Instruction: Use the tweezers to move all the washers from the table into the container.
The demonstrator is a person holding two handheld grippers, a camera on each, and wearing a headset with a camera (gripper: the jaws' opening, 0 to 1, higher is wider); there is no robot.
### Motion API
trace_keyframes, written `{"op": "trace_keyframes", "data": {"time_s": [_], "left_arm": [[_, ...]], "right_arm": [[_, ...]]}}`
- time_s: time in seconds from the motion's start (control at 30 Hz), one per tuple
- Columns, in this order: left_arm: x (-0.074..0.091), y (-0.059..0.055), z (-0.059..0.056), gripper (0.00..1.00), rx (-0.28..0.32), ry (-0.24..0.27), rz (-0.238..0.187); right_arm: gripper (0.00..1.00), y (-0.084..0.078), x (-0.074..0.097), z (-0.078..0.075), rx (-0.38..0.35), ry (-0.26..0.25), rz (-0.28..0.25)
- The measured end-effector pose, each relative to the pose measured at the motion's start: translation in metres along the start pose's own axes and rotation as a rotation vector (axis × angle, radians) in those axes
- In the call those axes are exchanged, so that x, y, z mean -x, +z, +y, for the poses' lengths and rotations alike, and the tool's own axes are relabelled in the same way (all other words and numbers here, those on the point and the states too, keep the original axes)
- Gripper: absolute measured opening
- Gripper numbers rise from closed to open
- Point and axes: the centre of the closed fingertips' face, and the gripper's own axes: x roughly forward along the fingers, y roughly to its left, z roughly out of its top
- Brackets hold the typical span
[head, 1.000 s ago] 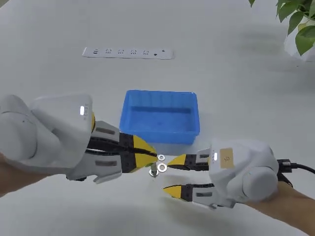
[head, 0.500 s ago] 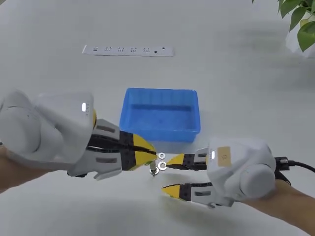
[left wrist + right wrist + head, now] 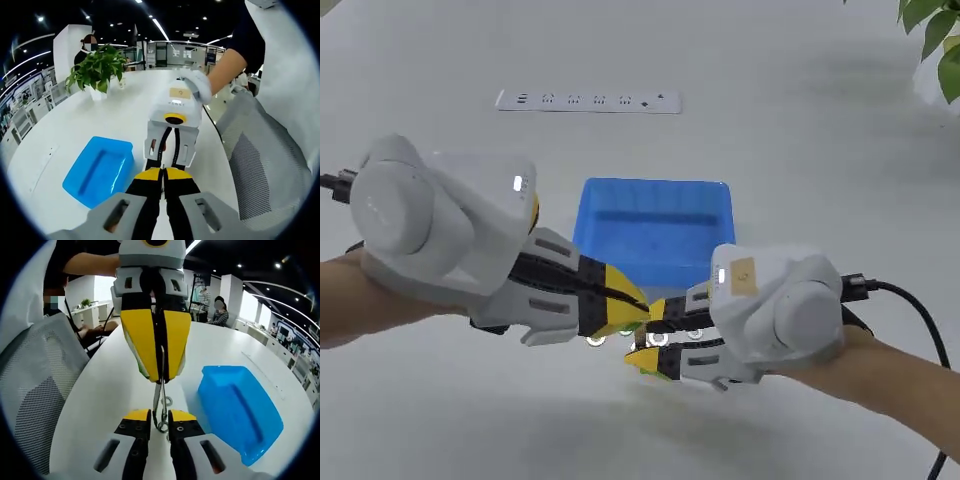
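My left gripper (image 3: pixel 632 303) is shut on a pair of silver tweezers (image 3: pixel 160 385), which point down at the white table. Their tips reach a washer (image 3: pixel 162 427) between the jaws of my right gripper (image 3: pixel 160 416). Those jaws stand narrow, pressed on the tweezers' two arms. A second washer (image 3: pixel 168 401) lies beside the tweezers. In the head view the two grippers meet tip to tip in front of the blue container (image 3: pixel 655 225), and washers (image 3: pixel 595 340) lie on the table under them. The container's inside looks bare.
A white power strip (image 3: pixel 588 100) lies beyond the container. Plant leaves (image 3: pixel 935 40) hang in at the far right, and a black cable (image 3: pixel 910 310) trails from the right gripper. A mesh chair (image 3: pixel 45 405) stands by the table edge.
The right gripper, open and apart a second ago, has moved left to the tweezers and its jaws have narrowed on them. The left gripper has shifted slightly right.
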Motion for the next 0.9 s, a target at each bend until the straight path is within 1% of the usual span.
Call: {"op": "trace_keyframes", "data": {"time_s": [0.03,0.07,0.23,0.37,0.53,0.6,0.63,0.67,0.73,0.77,0.83,0.9], "left_arm": [[0.000,0.000,0.000,0.05,-0.002,-0.003,0.001],[0.000,0.000,-0.001,0.05,-0.001,-0.008,0.001],[0.000,-0.001,-0.006,0.05,-0.020,-0.025,0.006],[-0.001,0.000,-0.007,0.05,-0.026,-0.023,0.010],[-0.002,0.001,-0.008,0.05,-0.037,-0.016,0.014],[-0.002,0.002,-0.007,0.06,-0.024,-0.005,0.010],[-0.001,0.001,-0.008,0.06,0.005,-0.004,0.007],[-0.001,0.001,-0.008,0.08,0.009,-0.002,0.004],[0.001,0.001,-0.009,0.17,0.016,0.001,0.002],[0.002,0.000,-0.012,0.20,0.020,-0.002,0.008],[0.004,-0.001,-0.016,0.20,0.011,0.003,0.016],[0.006,-0.004,-0.016,0.23,0.011,0.018,0.024]], "right_arm": [[0.12,-0.003,-0.001,0.000,0.013,0.001,0.019],[0.12,-0.003,-0.001,0.001,0.012,-0.002,0.018],[0.10,-0.003,0.000,0.002,0.006,0.018,0.020],[0.09,-0.004,0.001,0.003,0.016,0.020,0.018],[0.09,-0.004,0.002,0.002,0.007,0.018,0.013],[0.09,-0.004,0.002,0.002,0.006,0.016,0.013],[0.09,-0.004,0.003,0.003,0.006,0.017,0.014],[0.09,-0.003,0.003,0.003,0.008,0.017,0.014],[0.09,-0.003,0.003,0.004,-0.007,0.017,0.010],[0.09,-0.003,0.003,0.004,-0.009,0.018,0.010],[0.09,-0.003,0.003,0.005,-0.001,0.019,0.014],[0.09,-0.002,0.002,0.006,0.002,0.021,0.016]]}}
